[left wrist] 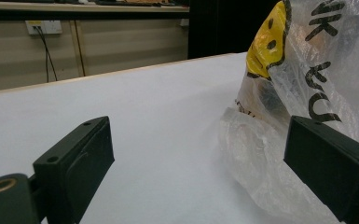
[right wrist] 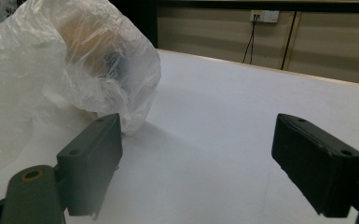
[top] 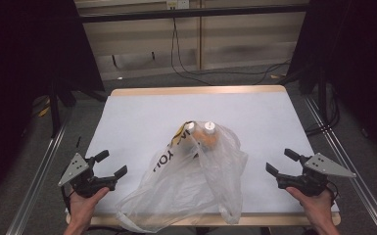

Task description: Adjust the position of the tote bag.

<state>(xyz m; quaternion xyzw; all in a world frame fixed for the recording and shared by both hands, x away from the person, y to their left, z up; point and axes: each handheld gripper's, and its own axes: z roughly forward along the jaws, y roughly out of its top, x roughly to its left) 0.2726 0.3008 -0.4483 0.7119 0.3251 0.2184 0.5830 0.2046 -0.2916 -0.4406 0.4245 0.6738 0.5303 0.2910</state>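
Fingers of left gripper [top: 111,164] and right gripper [top: 281,161] spread, empty, flanking the crumpled translucent plastic bag [top: 191,181] mid-surface [top: 137,112]. Bag's long axis runs near-to-far; white-capped bottles [top: 203,133] inside at the far end, contents blurred.

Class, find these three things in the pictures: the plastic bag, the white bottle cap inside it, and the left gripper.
plastic bag [top: 186,188], high view, on its crumpled clear front.
white bottle cap [top: 210,129], high view, on the cap's top.
left gripper [top: 111,164], high view, midway between its open jaw tips.
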